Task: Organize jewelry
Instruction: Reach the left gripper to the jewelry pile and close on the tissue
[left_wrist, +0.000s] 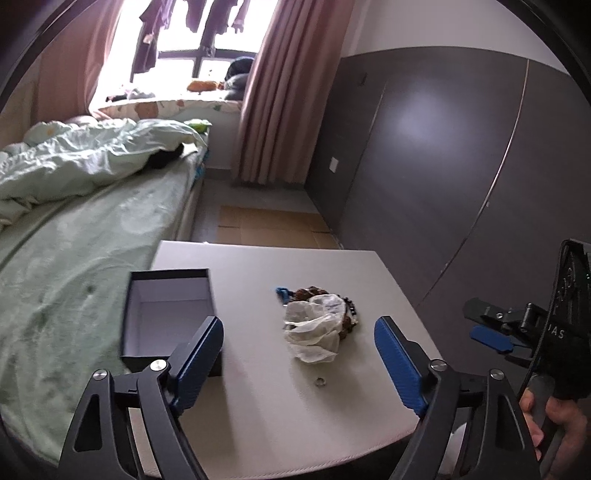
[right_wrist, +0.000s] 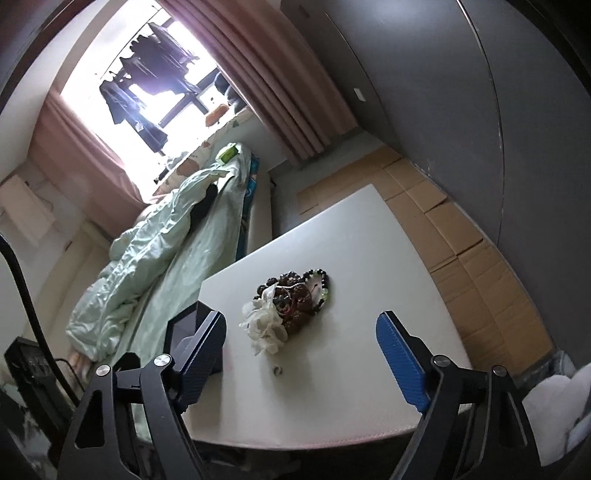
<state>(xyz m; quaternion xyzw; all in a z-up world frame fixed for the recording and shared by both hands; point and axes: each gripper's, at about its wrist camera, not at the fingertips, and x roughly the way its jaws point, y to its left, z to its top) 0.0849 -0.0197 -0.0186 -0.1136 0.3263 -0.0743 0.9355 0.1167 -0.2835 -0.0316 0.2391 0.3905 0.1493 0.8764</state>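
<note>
The jewelry is a heap of beads (left_wrist: 314, 295) lying mid-counter, dark and brown strands tangled together, with a crumpled white pouch (left_wrist: 314, 332) resting on its near side. A small ring (left_wrist: 320, 381) lies apart from the heap, nearer the cameras. To the left stands an open box (left_wrist: 166, 314), dark outside, pale inside, with nothing to be seen in it, close to the counter (left_wrist: 258, 266) edge by the bed (left_wrist: 74, 258). The left gripper (left_wrist: 299, 354) hangs above the counter's near part with its fingers spread wide and nothing between them; the right gripper (right_wrist: 301, 350) does the same on its side, fingers wide apart, holding nothing. Nothing looks sorted yet, so the job seems to be at its start: the approach to a first piece. The ring is the nearest and least tangled pick; being small and flat, it calls for fingers lowered right to the surface before closing, then a carry left into the box. The beads may drag each other along if lifted.
</note>
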